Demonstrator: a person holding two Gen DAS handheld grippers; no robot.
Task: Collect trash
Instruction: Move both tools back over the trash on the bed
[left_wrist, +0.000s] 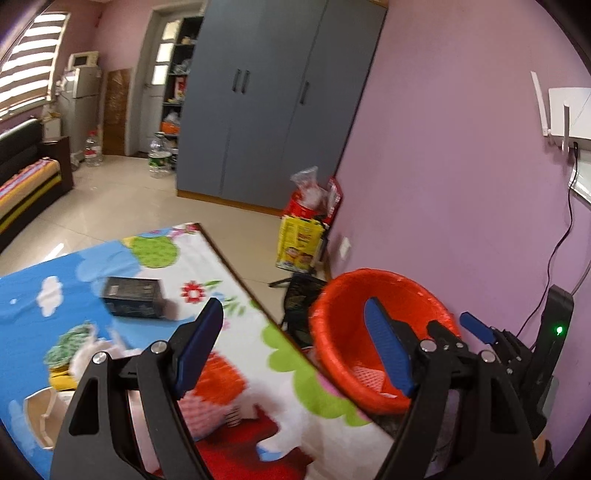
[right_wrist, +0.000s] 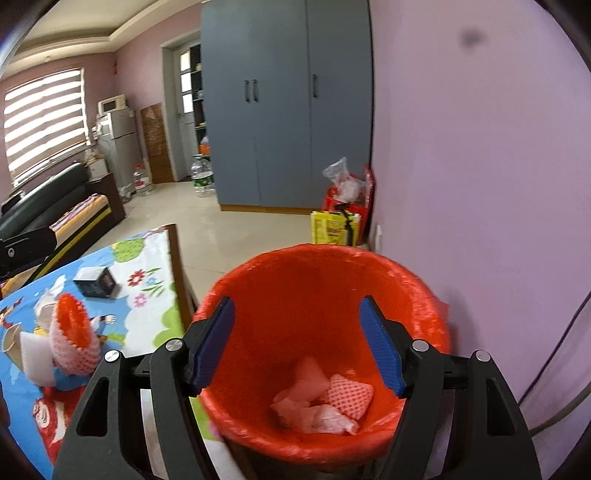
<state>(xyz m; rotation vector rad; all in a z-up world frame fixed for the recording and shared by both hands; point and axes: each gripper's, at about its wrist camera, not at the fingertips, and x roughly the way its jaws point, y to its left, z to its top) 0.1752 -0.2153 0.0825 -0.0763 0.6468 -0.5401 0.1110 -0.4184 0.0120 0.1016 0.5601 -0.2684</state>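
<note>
Both hand-held grippers spread, empty: right (right_wrist: 297, 341) over round bin (right_wrist: 406, 280) w/ crinkly orange liner; left (left_wrist: 295, 347) beside.

Home, living rm — sofa (right_wrist: 44, 206), fridge (right_wrist: 118, 140) w/ microwave (right_wrist: 112, 103), gray wardrobe (right_wrist: 288, 103), window blinds (right_wrist: 44, 118).

Each tool, the left tool (left_wrist: 295, 347) and the right tool (right_wrist: 297, 345), fills the lower frame with black angular arms cut by triangular holes, round silver screws at the pivots and two ribbed blue pads (right_wrist: 380, 350), and a green light (left_wrist: 559, 329) glows at far right.
</note>
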